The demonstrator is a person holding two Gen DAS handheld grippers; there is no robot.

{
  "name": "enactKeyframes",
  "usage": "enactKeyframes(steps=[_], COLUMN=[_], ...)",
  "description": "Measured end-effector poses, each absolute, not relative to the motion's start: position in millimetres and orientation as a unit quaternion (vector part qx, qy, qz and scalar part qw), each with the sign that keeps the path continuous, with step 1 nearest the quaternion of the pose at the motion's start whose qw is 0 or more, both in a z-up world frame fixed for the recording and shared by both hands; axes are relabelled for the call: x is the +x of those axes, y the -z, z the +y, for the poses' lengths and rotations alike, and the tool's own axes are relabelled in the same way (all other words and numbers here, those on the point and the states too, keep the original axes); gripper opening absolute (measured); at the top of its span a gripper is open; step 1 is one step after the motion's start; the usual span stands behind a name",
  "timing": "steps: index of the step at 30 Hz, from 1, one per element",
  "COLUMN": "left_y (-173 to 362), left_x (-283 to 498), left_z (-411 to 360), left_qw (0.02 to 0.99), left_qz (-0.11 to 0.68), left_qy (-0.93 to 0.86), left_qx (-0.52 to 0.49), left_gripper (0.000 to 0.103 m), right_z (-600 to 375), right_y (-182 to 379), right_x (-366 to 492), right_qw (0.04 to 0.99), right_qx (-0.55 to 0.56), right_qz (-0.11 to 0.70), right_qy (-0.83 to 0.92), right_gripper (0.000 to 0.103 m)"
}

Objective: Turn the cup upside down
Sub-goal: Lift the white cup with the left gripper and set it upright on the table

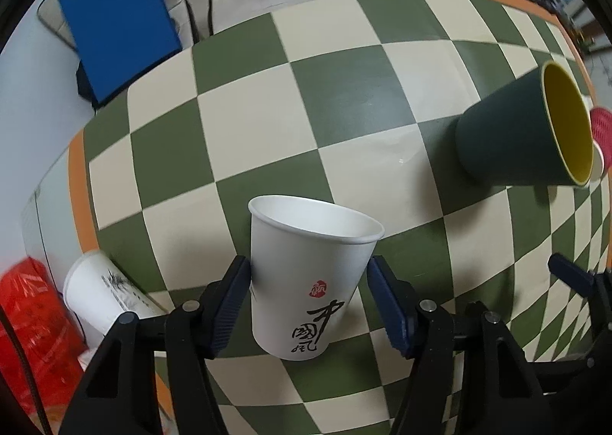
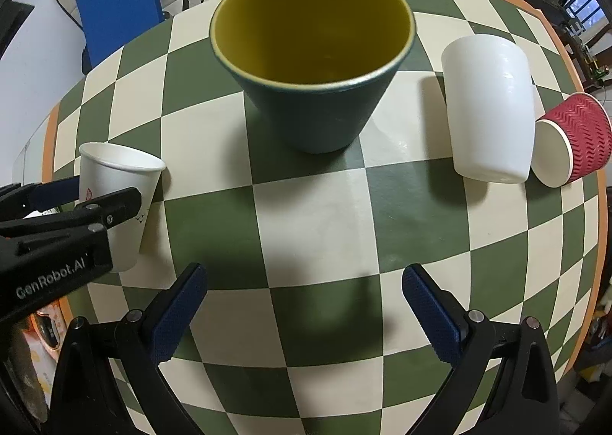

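Note:
A white paper cup (image 1: 306, 274) with black calligraphy and a red seal stands upright, mouth up, on the green-and-cream checkered table (image 1: 344, 98). My left gripper (image 1: 308, 305) has its blue pads on either side of the cup: the left pad touches the wall, the right pad sits at its edge. The right wrist view shows the same cup (image 2: 118, 201) at the left with the left gripper (image 2: 88, 197) around it. My right gripper (image 2: 304, 316) is open and empty over bare table in front of a dark teal cup (image 2: 311, 56).
The teal cup with a yellow inside (image 1: 528, 129) stands upright mid-table. A white cup (image 2: 491, 106) stands upside down at the right, with a red ribbed paper cup (image 2: 573, 140) lying on its side beside it. Another white cup (image 1: 101, 293) lies at the table's left edge.

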State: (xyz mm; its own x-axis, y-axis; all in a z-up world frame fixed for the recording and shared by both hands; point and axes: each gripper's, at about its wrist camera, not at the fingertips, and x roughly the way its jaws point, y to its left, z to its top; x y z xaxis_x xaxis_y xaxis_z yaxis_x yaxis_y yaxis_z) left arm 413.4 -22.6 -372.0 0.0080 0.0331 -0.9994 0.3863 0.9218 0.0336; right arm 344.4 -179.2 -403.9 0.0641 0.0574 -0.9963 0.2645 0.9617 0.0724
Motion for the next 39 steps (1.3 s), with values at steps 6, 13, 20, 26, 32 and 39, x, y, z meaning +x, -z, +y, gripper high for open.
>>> enactKeyframes(steps=[6, 13, 20, 26, 32, 39], left_y=[373.3, 369.7, 357.6, 343.5, 332.1, 336.1], left_x=[408.6, 378.9, 327.7, 266.5, 208.4, 148.8], left_z=[-4.1, 13.3, 20.1, 14.1, -0.2, -27.8], left_qw=[0.692, 0.684, 0.678, 0.675, 0.664, 0.637], left_qz=[0.707, 0.721, 0.728, 0.731, 0.740, 0.761], left_qy=[0.104, 0.099, 0.097, 0.097, 0.094, 0.086], left_qx=[0.097, 0.055, 0.016, -0.015, -0.049, -0.088], left_gripper=[0.060, 0.060, 0.060, 0.060, 0.060, 0.060], right_z=[-179.0, -190.4, -204.1, -209.0, -203.8, -224.7], right_y=[398.0, 379.9, 358.8, 343.2, 344.2, 354.7], right_x=[342.3, 317.3, 276.5, 234.1, 194.9, 137.2], right_qw=[0.720, 0.726, 0.728, 0.731, 0.731, 0.722], right_qx=[0.116, 0.115, 0.111, 0.100, 0.093, 0.085], right_qz=[0.680, 0.675, 0.674, 0.673, 0.674, 0.685], right_qy=[0.072, 0.066, 0.059, 0.055, 0.050, 0.052], right_gripper=[0.103, 0.103, 0.103, 0.103, 0.103, 0.103])
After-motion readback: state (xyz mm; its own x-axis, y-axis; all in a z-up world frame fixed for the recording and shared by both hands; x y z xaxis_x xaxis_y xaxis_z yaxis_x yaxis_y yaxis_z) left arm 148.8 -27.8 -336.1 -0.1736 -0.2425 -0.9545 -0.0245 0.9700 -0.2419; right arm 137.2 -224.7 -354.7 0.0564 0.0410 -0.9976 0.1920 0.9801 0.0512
